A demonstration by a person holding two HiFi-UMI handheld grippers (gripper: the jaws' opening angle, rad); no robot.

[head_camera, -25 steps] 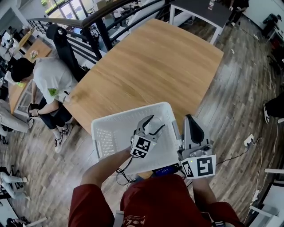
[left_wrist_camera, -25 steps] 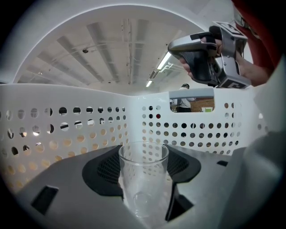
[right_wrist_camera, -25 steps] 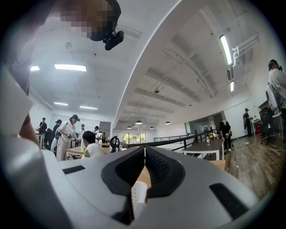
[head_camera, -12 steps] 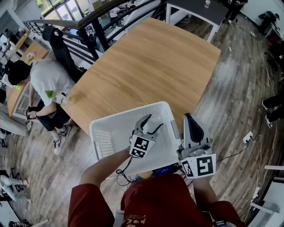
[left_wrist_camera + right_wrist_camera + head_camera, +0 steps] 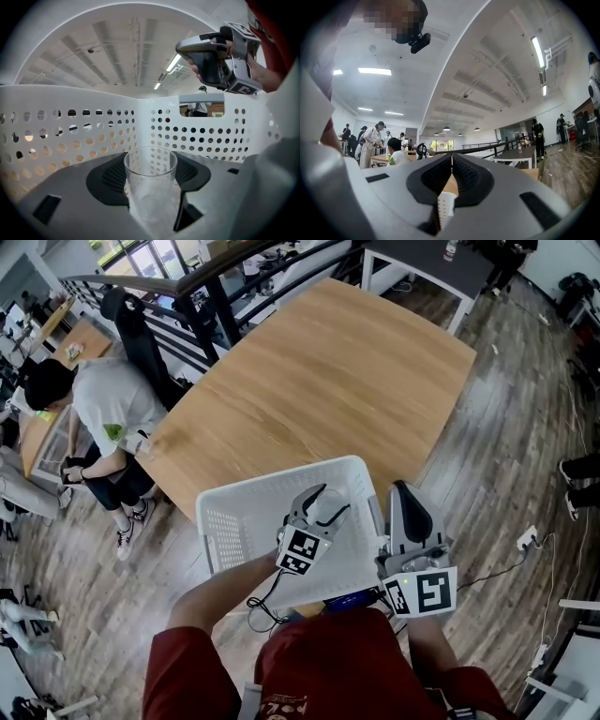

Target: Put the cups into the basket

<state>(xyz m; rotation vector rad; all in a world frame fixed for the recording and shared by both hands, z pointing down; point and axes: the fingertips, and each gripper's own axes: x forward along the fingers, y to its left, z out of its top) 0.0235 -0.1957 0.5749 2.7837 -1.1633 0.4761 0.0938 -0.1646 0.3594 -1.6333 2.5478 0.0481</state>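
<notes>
**Head view.** The basket (image 5: 272, 482) is at the near edge of the worktop (image 5: 319, 381); I cannot tell whether it rests fully on it. My left gripper (image 5: 323, 505) reaches down inside the basket, and my right gripper (image 5: 400, 491) stands at its right rim. A seated person (image 5: 103, 409) and a railing (image 5: 216, 296) lie beyond the worktop's left side, well apart from both grippers.

**Left gripper view.** The jaws are clamped on a clear cup (image 5: 150, 187), which is upright within the perforated walls. Whether its base touches the basket floor is not visible. Nothing stands in the way of a release. Risk: if I let go with the base off the floor, I judge the light cup may topple or roll.

**Right gripper view.** The jaws are together on a strip of the basket's rim. Risk: slackening this hold could let the basket shift or slide off the edge.
</notes>
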